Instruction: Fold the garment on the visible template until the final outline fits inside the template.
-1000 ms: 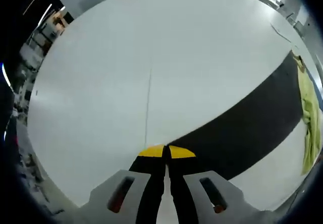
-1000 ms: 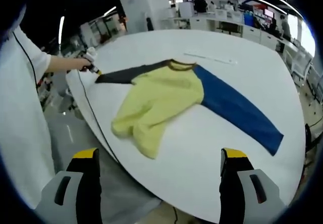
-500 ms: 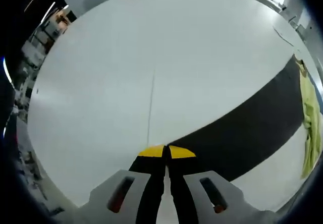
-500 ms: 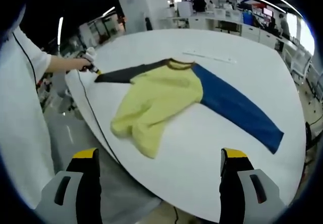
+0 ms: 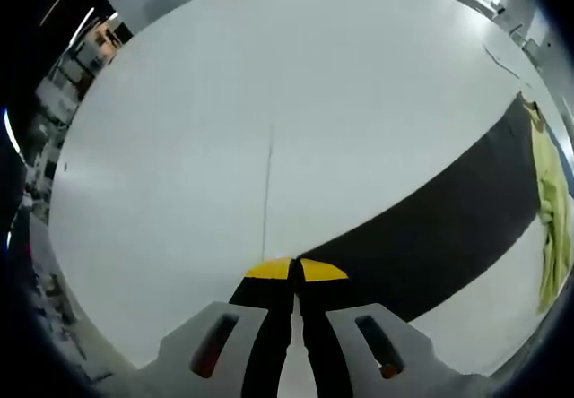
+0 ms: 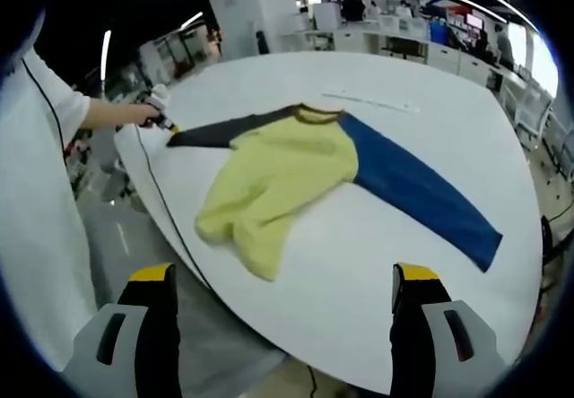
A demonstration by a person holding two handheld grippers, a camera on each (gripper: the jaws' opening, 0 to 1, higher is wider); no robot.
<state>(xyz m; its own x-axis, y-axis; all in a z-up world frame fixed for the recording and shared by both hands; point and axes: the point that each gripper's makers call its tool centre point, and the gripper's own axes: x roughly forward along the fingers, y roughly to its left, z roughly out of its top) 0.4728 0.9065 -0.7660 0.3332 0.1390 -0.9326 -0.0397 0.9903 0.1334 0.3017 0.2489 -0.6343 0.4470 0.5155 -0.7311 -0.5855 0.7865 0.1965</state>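
Left gripper, yellow-tipped, was closed on the cuff of the black sleeve of the long-sleeved yellow garment, which lay spread on the round white table with its blue sleeve stretched to the right. Right gripper hovered near, jaws wide and empty. The first fold seemed in hand; next, the black sleeve should go over the yellow body.

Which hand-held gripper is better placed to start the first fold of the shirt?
Left, probably. The left hand-held gripper is shut on the dark sleeve at its cuff, ready to carry it over the yellow body. The right hand-held gripper is open, off the table, holding nothing.
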